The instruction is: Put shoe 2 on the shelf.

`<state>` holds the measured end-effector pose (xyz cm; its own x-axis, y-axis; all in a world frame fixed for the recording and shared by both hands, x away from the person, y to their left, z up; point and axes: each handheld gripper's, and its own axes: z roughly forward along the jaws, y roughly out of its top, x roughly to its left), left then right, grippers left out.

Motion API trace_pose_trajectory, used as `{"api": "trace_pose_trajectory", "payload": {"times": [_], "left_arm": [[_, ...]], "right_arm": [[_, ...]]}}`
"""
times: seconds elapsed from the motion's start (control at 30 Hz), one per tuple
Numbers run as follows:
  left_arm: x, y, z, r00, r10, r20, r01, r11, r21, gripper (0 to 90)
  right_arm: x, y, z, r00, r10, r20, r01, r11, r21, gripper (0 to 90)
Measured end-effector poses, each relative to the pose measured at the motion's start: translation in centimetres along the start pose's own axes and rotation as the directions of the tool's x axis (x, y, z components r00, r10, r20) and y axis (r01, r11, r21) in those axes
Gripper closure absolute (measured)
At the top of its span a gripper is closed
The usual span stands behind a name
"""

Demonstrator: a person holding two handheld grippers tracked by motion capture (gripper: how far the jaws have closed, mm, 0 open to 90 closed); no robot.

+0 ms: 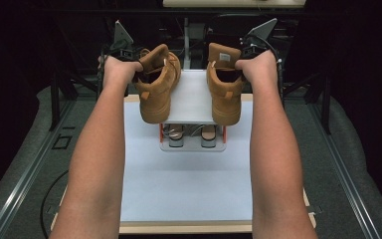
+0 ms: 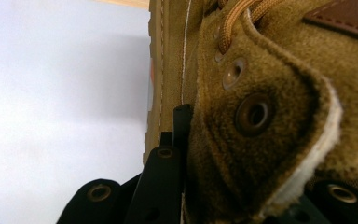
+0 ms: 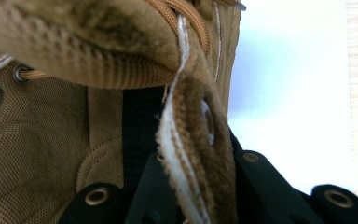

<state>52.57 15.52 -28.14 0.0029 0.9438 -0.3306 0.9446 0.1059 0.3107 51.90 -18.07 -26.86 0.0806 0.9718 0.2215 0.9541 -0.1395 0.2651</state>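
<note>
Fingers of the left gripper (image 2: 186, 154) are pinched tight on the collar of the left boot (image 1: 158, 82), black jaws clamped over the suede edge right by the top eyelet. From where the high view looks down, the person's left hand (image 1: 118, 69) is stretched well forward, forearm long and straight up from the near edge, wrist level, with the grey three-cornered plate sticking up behind the knuckles. That tan boot hangs in the air from its collar, toe tipped down toward the person, over the left edge of a small white shoe rack (image 1: 193, 97) at the far end of the table (image 1: 189, 189).

On the rack's lower shelf sits a pair of sandals (image 1: 191, 133), side by side.

Further right, the right boot (image 1: 224, 84) hangs the same way, toe down, over the rack's right edge, well apart from its mate. The right hand (image 1: 256, 67) mirrors the left, arm fully extended, and the right gripper (image 3: 191, 158) is closed narrow on that boot's collar.

Up close, the left gripper view gives the brass eyelets, the lace and the cream lining edge, with pale table beyond. The right gripper view gives the woven tongue, the white-edged collar squeezed between the jaws, and a strip of the wooden table rim
</note>
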Motion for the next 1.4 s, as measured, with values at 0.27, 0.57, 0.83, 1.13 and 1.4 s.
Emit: {"api": "trace_pose_trajectory", "payload": {"times": [0.27, 0.57, 0.83, 1.13, 1.4], "left_arm": [[-1.0, 0.0, 1.0, 1.0000, -0.001, 0.009, 0.001, 1.0000, -0.008, 84.4], [-2.0, 0.1, 1.8, 0.9989, -0.006, 0.047, 0.006, 1.0000, -0.002, 84.3], [-2.6, 0.2, 2.3, 0.9975, -0.032, 0.063, 0.034, 0.9992, -0.020, 83.9], [-2.6, 0.4, 2.6, 0.9965, -0.042, 0.071, 0.044, 0.9988, -0.023, 83.5], [-2.4, 0.3, 2.8, 0.9902, -0.073, 0.119, 0.077, 0.9967, -0.027, 79.4]], "right_arm": [[1.1, 0.1, 0.6, 0.9999, -0.004, -0.013, 0.004, 1.000, -0.015, 84.7], [1.9, 0.3, 1.1, 0.9988, -0.003, -0.050, 0.002, 1.000, -0.011, 84.5], [1.9, 0.5, 1.8, 0.9977, 0.011, -0.067, -0.013, 1.000, -0.021, 84.1], [2.0, 0.8, 2.2, 0.9962, 0.018, -0.085, -0.021, 0.999, -0.029, 83.8], [2.1, 0.9, 2.4, 0.9950, 0.014, -0.099, -0.017, 1.000, -0.026, 80.9]]}}
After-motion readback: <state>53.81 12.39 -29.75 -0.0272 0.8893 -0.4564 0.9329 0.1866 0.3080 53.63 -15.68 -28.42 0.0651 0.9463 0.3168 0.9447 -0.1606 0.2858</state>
